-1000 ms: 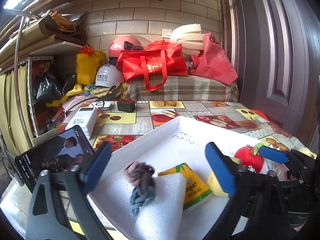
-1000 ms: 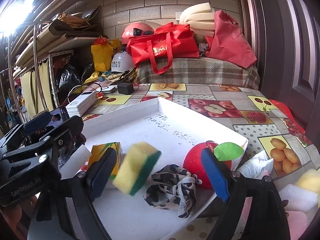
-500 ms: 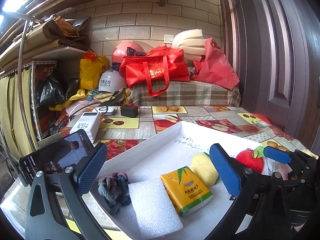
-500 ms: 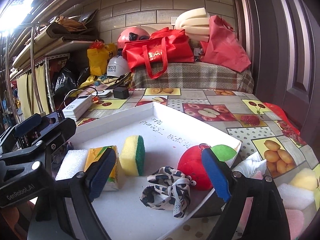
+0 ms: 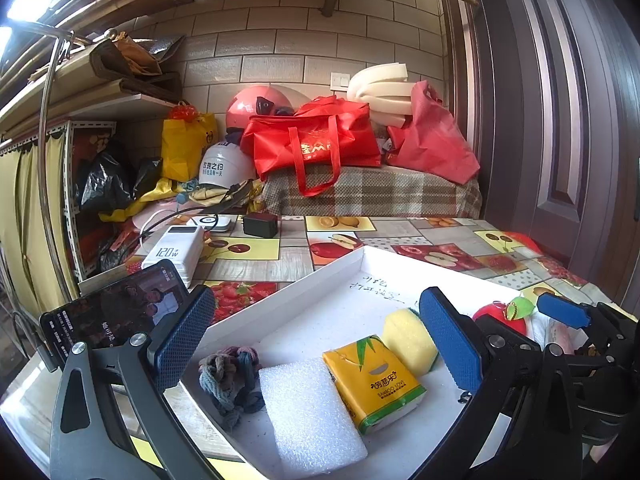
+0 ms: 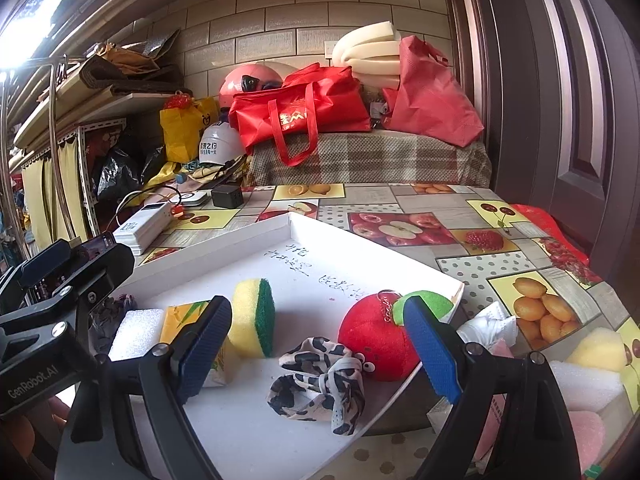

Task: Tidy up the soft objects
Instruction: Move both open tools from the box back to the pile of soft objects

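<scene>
Both tools empty and wide apart: left tool hangs over the near-left end of the white tray, right tool over its near-right part, nothing pressed between the pads of either

In tray, right wrist view: sponge stands on its edge at centre, green scrub face toward 3 o'clock; tissue pack just beside it at 9 o'clock; white foam pad further toward 9; knotted yarn bundle at the far-left end, touching the foam in the left wrist view; spotted cloth crumpled at 5 o'clock of the sponge; red plush apple at 3 o'clock, sitting at the tray's right rim, touching the cloth

Off tray on desk, 3–4 o'clock: white cloth wad, yellow foam lump, another foam piece, something pink — likely still to be sorted

Handling guess: all light, squashy, not fragile
- Sponge: springy, pinch across the yellow and green faces
- Foam: crushes easily, dents, take by the long edges, light squeeze
- Tissue pack: slick wrapper, may slide, grip the narrow sides
- Cloths, yarn: limp, will drape and trail, pinch a bunched fold at the middle
- Plush apple: round, can roll or pop out, close across its widest part, not the leaf or chain
</scene>
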Demonstrator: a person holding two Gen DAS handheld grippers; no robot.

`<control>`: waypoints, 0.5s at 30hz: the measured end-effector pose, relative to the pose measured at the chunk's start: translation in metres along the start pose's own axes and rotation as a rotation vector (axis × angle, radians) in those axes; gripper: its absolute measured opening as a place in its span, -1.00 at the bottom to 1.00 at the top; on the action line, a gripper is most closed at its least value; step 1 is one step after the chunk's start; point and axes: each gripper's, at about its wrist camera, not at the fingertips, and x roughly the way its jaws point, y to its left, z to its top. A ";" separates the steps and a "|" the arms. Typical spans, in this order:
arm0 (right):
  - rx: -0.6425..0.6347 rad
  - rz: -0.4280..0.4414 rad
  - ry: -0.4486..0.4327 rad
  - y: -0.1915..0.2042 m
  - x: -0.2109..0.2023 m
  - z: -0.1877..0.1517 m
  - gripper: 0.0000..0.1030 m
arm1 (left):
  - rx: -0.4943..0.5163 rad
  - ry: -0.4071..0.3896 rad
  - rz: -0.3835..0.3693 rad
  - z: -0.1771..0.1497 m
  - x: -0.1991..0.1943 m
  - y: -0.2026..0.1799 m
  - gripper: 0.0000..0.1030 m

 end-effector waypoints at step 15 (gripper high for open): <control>0.081 -0.004 -0.045 -0.015 -0.012 -0.003 0.71 | 0.010 -0.010 0.007 0.004 -0.002 0.000 1.00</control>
